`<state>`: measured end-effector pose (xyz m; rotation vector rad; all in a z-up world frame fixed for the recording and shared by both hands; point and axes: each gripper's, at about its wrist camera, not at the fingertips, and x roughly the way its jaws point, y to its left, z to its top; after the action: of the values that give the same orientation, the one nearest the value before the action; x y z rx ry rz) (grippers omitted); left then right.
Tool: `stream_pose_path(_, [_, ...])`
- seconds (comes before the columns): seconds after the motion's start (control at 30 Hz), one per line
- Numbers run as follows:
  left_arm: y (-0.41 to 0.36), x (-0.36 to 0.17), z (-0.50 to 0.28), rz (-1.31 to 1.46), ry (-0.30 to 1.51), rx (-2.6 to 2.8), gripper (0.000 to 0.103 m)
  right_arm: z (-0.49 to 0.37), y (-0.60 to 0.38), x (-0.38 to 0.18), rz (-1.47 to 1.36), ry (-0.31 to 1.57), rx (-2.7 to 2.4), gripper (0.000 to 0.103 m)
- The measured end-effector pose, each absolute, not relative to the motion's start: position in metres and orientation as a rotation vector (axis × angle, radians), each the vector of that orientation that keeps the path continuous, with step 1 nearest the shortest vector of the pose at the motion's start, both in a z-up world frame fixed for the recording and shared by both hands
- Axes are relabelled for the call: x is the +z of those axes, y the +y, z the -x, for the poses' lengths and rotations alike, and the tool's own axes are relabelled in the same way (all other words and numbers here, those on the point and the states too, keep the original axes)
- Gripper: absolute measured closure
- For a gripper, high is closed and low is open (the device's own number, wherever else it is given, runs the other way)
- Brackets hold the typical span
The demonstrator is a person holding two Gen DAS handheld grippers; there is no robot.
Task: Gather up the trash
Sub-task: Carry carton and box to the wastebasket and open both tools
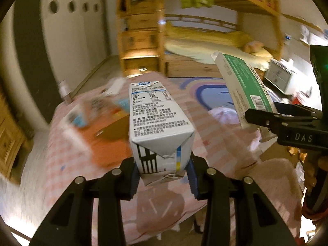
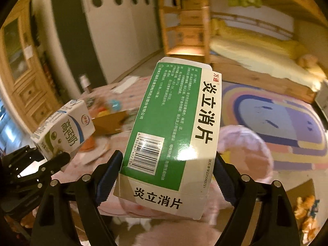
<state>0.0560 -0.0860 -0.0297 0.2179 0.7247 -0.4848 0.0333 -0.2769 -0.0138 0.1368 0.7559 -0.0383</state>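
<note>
My left gripper (image 1: 163, 174) is shut on the bottom end of a white milk carton (image 1: 157, 121), held up above a table with a pink checked cloth (image 1: 61, 160). The same carton (image 2: 63, 131) shows at the left of the right wrist view. My right gripper (image 2: 168, 176) is shut on a flat green and white medicine box (image 2: 174, 127), its blue pads pressing both long edges. That box (image 1: 244, 88) and the right gripper appear at the right of the left wrist view. Both items hang in the air over the table.
More litter lies blurred on the table: an open cardboard box (image 2: 110, 121), packets and a white paper (image 2: 125, 85). A small bottle (image 2: 85, 83) stands at the far edge. A pink cushion (image 2: 244, 149), a colourful rug (image 2: 287, 123) and a wooden bunk bed (image 2: 256, 47) lie beyond.
</note>
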Motion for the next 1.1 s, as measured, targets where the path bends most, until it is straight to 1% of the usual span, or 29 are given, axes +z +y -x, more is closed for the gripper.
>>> stream_pose_path(0.17, [-0.156,-0.033,-0.066,-0.276,0.714,-0.612,0.066,-0.022,-0.337,-0.025,-0.166,0.766,-0.165,0.019])
stream_pose_path(0.4, [-0.242,-0.050,-0.089,-0.302,0.737,-0.778,0.066,-0.032,-0.406,-0.063,-0.208,0.842,-0.280,0.018])
stream_pose_path(0.63, [-0.295,-0.064,-0.121,-0.293,0.759,-0.843,0.065,-0.054,-0.441,-0.092,-0.229,0.887,-0.291,0.018])
stream_pose_path(0.67, [-0.297,-0.065,-0.125,-0.287,0.765,-0.841,0.063,-0.057,-0.441,-0.095,-0.230,0.889,-0.289,0.018])
stream_pose_path(0.7, [-0.299,-0.067,-0.131,-0.280,0.774,-0.834,0.045,-0.060,-0.444,-0.099,-0.232,0.892,-0.279,0.017])
stream_pose_path(0.73, [-0.299,-0.068,-0.136,-0.265,0.777,-0.813,0.031,-0.063,-0.443,-0.102,-0.232,0.904,-0.278,0.015])
stream_pose_path(0.93, [-0.270,-0.072,-0.144,-0.232,0.782,-0.718,0.030,-0.057,-0.446,-0.105,-0.283,0.915,-0.291,0.015])
stream_pose_path(1.1, [-0.231,-0.066,-0.132,-0.233,0.780,-0.625,0.030,-0.035,-0.430,-0.077,-0.318,0.845,-0.262,0.015])
